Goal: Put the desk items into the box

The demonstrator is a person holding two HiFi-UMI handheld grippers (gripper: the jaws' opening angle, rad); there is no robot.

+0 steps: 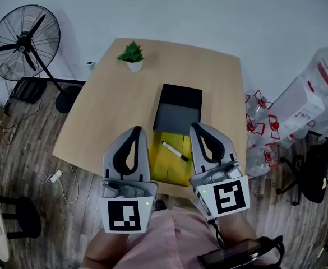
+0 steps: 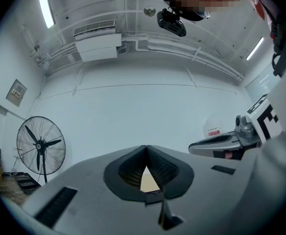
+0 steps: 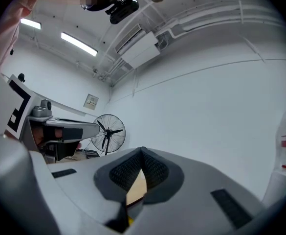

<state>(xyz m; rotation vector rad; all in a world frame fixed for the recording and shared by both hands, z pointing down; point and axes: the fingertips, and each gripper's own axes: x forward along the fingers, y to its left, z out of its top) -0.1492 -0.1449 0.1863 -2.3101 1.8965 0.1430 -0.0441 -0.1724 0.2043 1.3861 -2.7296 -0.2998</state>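
A black box [image 1: 178, 110] stands open near the middle of the wooden table [image 1: 107, 111]. In front of it lies a yellow notebook [image 1: 166, 161] with a white marker pen [image 1: 175, 151] on top. My left gripper [image 1: 134, 129] is shut and held up above the table's near edge, left of the notebook. My right gripper [image 1: 195, 125] is shut too, at the notebook's right side. In the left gripper view the left gripper [image 2: 146, 147] points toward the wall, its pads together. The right gripper view shows the right gripper [image 3: 142, 150] closed on nothing.
A small potted plant [image 1: 132, 56] sits at the table's far edge. A standing fan [image 1: 23, 42] is on the floor at the left. Water bottles [image 1: 259, 133] and a white bag [image 1: 315, 94] stand to the right of the table. Cables lie on the floor at the left.
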